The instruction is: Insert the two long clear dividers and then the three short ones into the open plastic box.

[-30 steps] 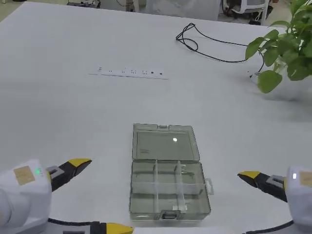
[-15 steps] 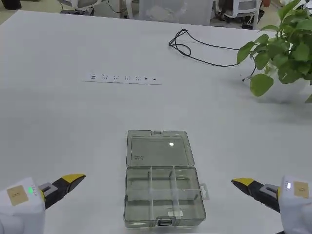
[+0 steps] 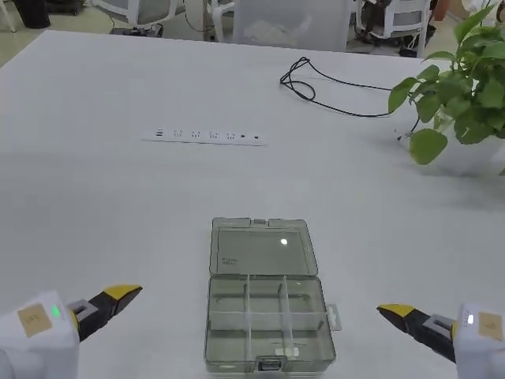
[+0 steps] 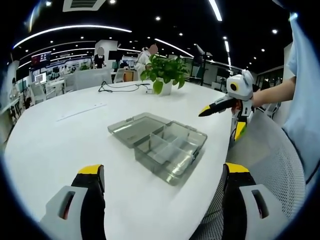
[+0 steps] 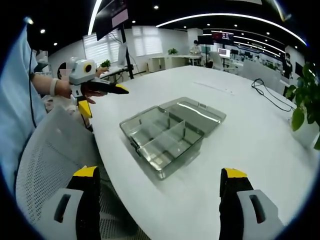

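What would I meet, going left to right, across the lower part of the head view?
left claw, jaws apart → open plastic box → right claw, jaws apart

The box [image 3: 268,347] sits near on the bench [image 3: 95,197], dividers [image 3: 247,298] in it; power strip [image 3: 203,136] beyond it to the left, cable [image 3: 304,91] farther, plant [image 3: 461,87] far right.
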Available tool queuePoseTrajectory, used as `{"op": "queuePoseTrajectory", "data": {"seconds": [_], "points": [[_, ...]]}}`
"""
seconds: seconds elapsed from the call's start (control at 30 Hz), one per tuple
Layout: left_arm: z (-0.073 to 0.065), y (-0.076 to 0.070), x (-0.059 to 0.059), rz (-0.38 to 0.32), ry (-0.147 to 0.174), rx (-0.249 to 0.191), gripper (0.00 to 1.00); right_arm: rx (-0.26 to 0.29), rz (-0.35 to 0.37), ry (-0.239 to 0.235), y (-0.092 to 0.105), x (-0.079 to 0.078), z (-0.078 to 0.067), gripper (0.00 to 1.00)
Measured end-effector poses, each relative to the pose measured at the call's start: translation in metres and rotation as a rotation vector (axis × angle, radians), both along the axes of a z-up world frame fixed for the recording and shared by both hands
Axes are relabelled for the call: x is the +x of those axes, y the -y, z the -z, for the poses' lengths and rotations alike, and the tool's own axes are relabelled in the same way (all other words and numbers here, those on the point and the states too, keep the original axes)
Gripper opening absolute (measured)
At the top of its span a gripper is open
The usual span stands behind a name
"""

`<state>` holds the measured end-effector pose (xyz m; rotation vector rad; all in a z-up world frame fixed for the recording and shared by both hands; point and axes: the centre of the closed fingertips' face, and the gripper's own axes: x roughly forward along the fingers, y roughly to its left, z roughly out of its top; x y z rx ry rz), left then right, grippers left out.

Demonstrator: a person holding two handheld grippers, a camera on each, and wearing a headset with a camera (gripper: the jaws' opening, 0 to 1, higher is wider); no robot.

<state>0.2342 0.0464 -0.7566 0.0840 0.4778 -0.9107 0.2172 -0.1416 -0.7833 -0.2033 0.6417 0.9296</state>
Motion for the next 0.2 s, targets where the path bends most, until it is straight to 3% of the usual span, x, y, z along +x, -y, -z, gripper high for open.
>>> {"op": "queuePoseTrajectory", "data": {"seconds": [0.2], "points": [[-0.0075, -0.0003, 0.0000, -0.020, 0.012, 0.002, 1.00, 0.000, 0.006, 0.009, 0.0068, -0.0011, -0.0050, 1.00]]}}
